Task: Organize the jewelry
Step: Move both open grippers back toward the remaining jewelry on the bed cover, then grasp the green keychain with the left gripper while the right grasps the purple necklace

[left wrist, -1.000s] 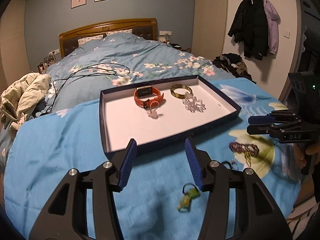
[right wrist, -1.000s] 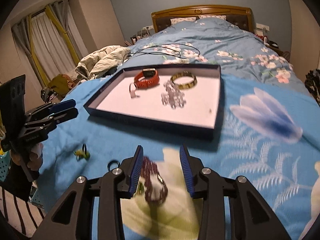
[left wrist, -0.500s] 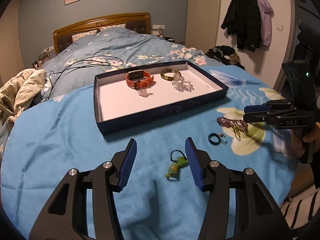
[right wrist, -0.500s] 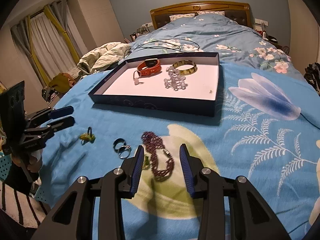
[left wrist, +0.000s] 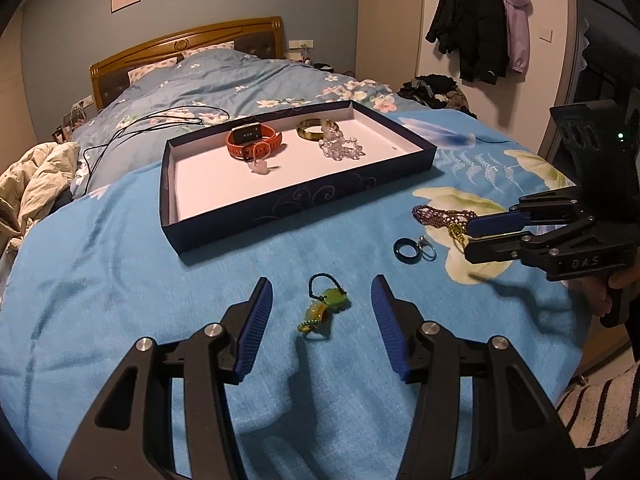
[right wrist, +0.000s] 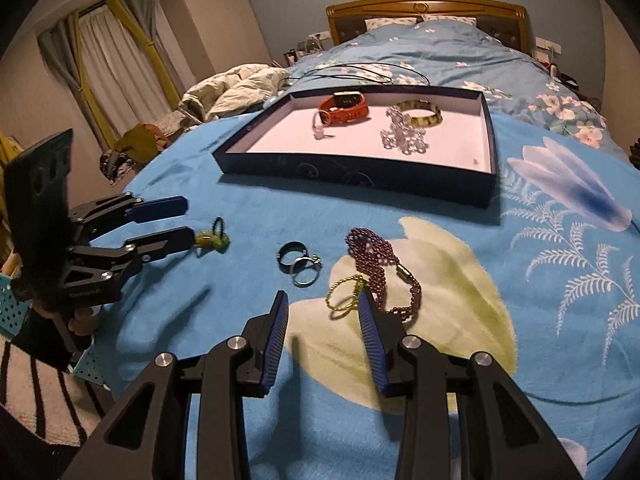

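Note:
A dark blue tray (left wrist: 304, 200) (right wrist: 352, 168) on the blue bedspread holds an orange watch (left wrist: 253, 141), a gold bangle (left wrist: 318, 129) and a clear bead bracelet (left wrist: 340, 148). On the bedspread lie a green pendant (left wrist: 322, 309) (right wrist: 212, 239), a black ring (left wrist: 406, 249) (right wrist: 289, 258), a silver ring (right wrist: 305, 271), a thin gold ring (right wrist: 345, 298) and a purple bead bracelet (right wrist: 380, 268). My left gripper (left wrist: 322, 312) is open, its fingers either side of the pendant. My right gripper (right wrist: 323, 312) is open, just short of the gold ring.
Black cables (left wrist: 160, 120) lie on the floral duvet behind the tray. A beige jacket (left wrist: 36, 184) is heaped at the bed's left side. Coats (left wrist: 480, 24) hang on the right wall. The bed's near edge is just behind both grippers.
Both grippers have pulled back from the tray and come lower over the bedspread. The left now frames the green pendant; the right has shifted from the purple bracelet toward the gold ring.

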Available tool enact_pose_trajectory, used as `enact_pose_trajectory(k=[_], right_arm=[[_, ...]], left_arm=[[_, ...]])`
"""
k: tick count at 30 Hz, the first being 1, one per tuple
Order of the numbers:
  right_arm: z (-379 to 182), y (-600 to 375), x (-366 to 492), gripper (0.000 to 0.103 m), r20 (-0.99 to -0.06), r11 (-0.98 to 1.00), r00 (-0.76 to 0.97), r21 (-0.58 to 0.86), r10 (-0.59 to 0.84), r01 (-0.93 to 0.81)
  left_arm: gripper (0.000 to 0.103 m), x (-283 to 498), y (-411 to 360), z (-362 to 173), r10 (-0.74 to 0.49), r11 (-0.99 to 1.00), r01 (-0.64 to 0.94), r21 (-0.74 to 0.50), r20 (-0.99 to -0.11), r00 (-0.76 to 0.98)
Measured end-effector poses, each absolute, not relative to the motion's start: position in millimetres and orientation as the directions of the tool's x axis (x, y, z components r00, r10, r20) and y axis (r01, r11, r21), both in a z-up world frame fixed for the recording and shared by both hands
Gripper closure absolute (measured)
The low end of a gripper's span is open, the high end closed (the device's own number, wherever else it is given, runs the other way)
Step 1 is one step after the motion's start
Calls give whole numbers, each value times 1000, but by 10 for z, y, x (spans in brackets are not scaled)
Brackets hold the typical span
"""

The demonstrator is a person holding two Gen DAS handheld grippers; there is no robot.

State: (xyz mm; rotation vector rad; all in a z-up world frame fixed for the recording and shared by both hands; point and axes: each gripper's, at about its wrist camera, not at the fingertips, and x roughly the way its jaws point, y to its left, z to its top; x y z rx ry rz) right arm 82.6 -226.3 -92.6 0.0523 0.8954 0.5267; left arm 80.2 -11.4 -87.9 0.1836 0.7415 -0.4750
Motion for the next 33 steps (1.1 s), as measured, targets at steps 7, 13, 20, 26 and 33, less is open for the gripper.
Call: enact_pose_trajectory(k=[7,13,20,26,33], right_arm=[[-978,-2214,886,69,-745,889,516,229,422,-396],[-990,-2197,923,84,-752,898,525,204,398,-389],[-999,-2217,914,90,-751,898,524,208,400,-388],[-988,-2200,876,89,-745,884,512,227,428,-410],[-847,-2265,829,76,-709,882,551,225,440,-415]], left_arm=[[52,809,-97,-909,-347,881,474,-9,-692,633],[53,846,-81,-939,-349,883,469,-24,-702,620],[54,850,-104,-975,-347,876,482,-16,-715,607],[54,912,-149,-1010,-342,872,490,-11,-730,592],[57,1029,-194,-1094,-339,869,493,-34,-768,544]])
